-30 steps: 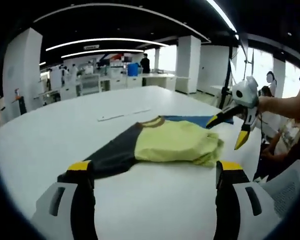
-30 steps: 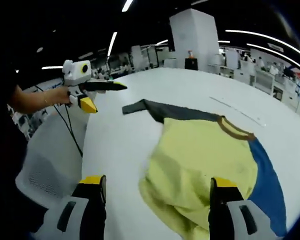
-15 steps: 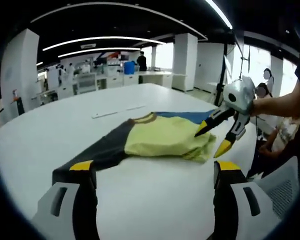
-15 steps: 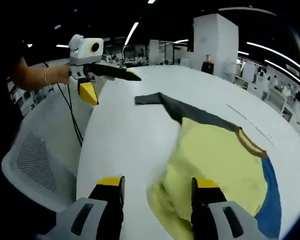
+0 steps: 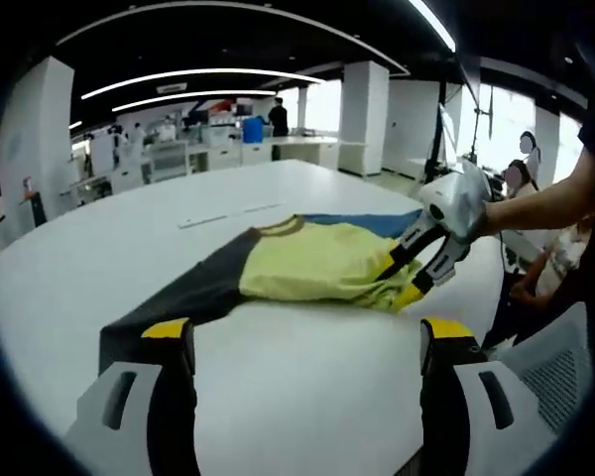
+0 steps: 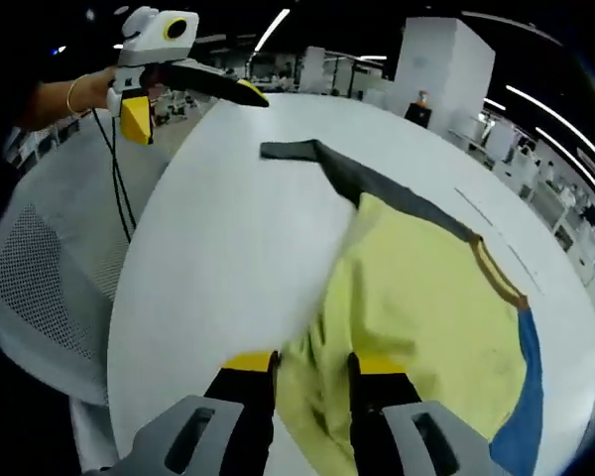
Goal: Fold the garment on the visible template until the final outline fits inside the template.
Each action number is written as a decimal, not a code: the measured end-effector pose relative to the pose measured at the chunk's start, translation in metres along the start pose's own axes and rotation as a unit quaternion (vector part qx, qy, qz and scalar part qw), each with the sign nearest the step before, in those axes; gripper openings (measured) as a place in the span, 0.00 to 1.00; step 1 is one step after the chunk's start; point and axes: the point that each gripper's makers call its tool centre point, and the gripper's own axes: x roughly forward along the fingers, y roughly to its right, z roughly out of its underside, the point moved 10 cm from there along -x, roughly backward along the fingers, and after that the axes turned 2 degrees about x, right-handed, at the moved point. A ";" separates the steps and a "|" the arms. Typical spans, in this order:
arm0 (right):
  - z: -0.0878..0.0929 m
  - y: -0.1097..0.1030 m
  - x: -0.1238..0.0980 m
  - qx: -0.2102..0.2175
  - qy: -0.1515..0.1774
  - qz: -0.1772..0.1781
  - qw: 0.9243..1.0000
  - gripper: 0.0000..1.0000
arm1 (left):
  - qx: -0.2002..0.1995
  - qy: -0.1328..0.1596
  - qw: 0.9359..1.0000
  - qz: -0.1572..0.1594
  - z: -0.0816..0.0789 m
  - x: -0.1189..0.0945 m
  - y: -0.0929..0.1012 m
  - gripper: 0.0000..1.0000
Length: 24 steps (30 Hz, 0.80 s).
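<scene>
Right gripper view: your right gripper point(image 6: 312, 369) has its jaws nearly closed, pinching the bunched yellow hem of the garment point(image 6: 426, 307), presumably to lift that edge for a fold. The garment lies flat on the white worktop point(image 6: 228, 248), grey sleeve point(image 6: 317, 159) stretched toward your left gripper point(image 6: 188, 89), whose jaws stand released above the worktop edge (free, probably waiting for the sleeve). In the left gripper view the jaws are spread wide and hold nothing, the garment point(image 5: 307, 263) ahead, the right gripper point(image 5: 421, 260) at its near corner. No template outline that I can make out.
</scene>
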 end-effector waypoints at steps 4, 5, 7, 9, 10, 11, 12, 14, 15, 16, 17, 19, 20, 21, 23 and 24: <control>0.003 0.003 0.001 0.032 0.010 -0.002 0.999 0.19 | -0.002 -0.002 1.000 0.003 0.002 0.000 0.004 0.90; 0.004 0.005 0.001 0.033 0.011 0.000 0.999 0.17 | -0.002 -0.005 1.000 0.004 0.002 0.000 0.005 0.90; 0.004 0.007 0.001 0.038 0.014 -0.001 0.999 0.13 | 0.000 -0.006 1.000 0.005 0.003 0.000 0.007 0.91; 0.004 0.009 0.000 0.046 0.015 0.001 0.999 0.06 | 0.001 -0.008 1.000 0.004 0.004 0.000 0.008 0.92; 0.004 0.012 -0.001 0.054 0.016 0.000 0.998 0.03 | 0.002 -0.009 1.000 0.004 0.005 0.000 0.008 0.91; 0.003 0.012 -0.001 0.069 0.019 -0.005 0.997 0.03 | 0.001 -0.010 1.000 0.005 0.005 0.001 0.008 0.91; 0.002 0.013 -0.003 0.077 0.018 -0.012 0.997 0.02 | -0.002 -0.009 1.000 0.006 0.006 0.001 0.009 0.91; -0.001 0.015 -0.008 0.072 0.020 -0.014 0.997 0.02 | -0.002 -0.011 1.000 0.008 0.007 0.002 0.011 0.91; -0.003 0.015 -0.011 0.071 0.022 -0.016 0.997 0.02 | -0.002 -0.012 1.000 0.008 0.007 0.003 0.012 0.91; -0.006 0.017 -0.015 0.073 0.031 -0.019 0.997 0.02 | -0.001 -0.013 1.000 0.010 0.007 0.003 0.012 0.91; -0.008 0.019 -0.018 0.080 0.039 -0.023 0.996 0.02 | -0.001 -0.013 1.000 0.011 0.007 0.003 0.012 0.90; -0.011 0.024 -0.024 0.100 0.050 -0.028 0.993 0.01 | 0.000 -0.014 1.000 0.011 0.007 0.004 0.012 0.90; -0.013 0.026 -0.026 0.101 0.054 -0.028 0.993 0.01 | 0.000 -0.015 1.000 0.012 0.007 0.004 0.012 0.90; -0.015 0.028 -0.030 0.105 0.061 -0.030 0.992 0.02 | 0.000 -0.015 1.000 0.012 0.006 0.005 0.013 0.90; -0.018 0.033 -0.035 0.117 0.073 -0.031 0.990 0.02 | 0.001 -0.014 1.000 0.014 0.005 0.007 0.013 0.89; -0.020 0.036 -0.037 0.125 0.079 -0.031 0.989 0.02 | 0.001 -0.014 1.000 0.015 0.004 0.007 0.013 0.89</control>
